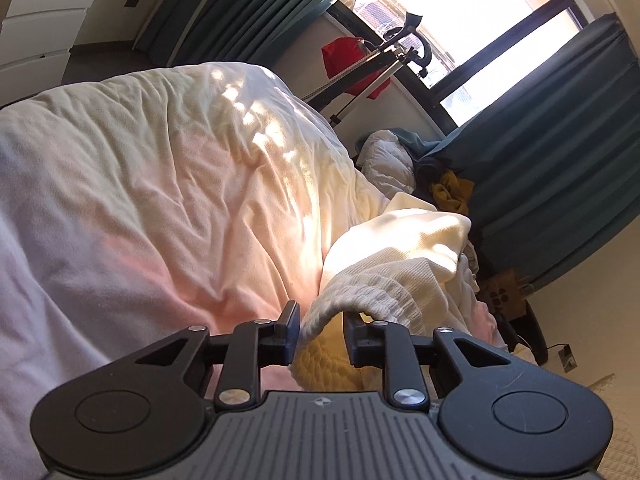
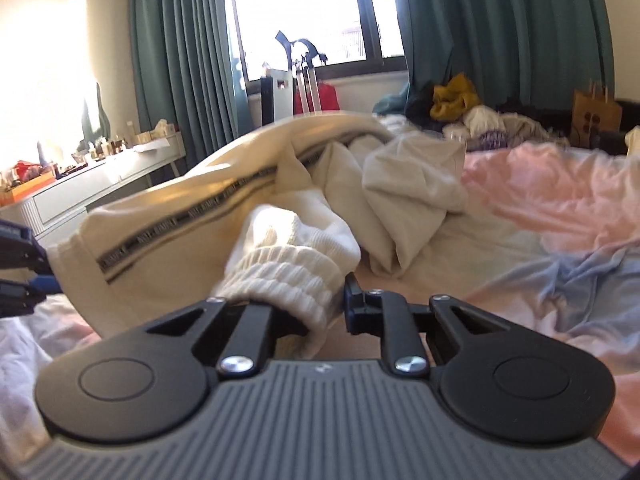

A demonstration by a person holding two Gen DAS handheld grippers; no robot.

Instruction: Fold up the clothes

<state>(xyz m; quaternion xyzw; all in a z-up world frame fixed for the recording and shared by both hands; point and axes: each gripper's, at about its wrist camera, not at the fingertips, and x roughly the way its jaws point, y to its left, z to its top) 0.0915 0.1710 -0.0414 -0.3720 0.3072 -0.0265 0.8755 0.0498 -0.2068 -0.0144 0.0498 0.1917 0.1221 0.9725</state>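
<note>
A cream garment with a dark lettered stripe lies bunched on the bed. Its thick ribbed cuff sits between the fingers of my right gripper, which is shut on it. The cuff hides the left finger; the right finger presses against its edge. In the left wrist view the garment's ribbed hem drapes across my left gripper, whose fingers stand apart with cloth lying loosely between them. The left gripper also shows at the right wrist view's left edge, beside the garment's end.
The bed's pink, white and blue duvet is rumpled. A pile of clothes with a yellow item and a paper bag lie beyond. A cluttered dresser stands left; a rack, window and teal curtains are behind.
</note>
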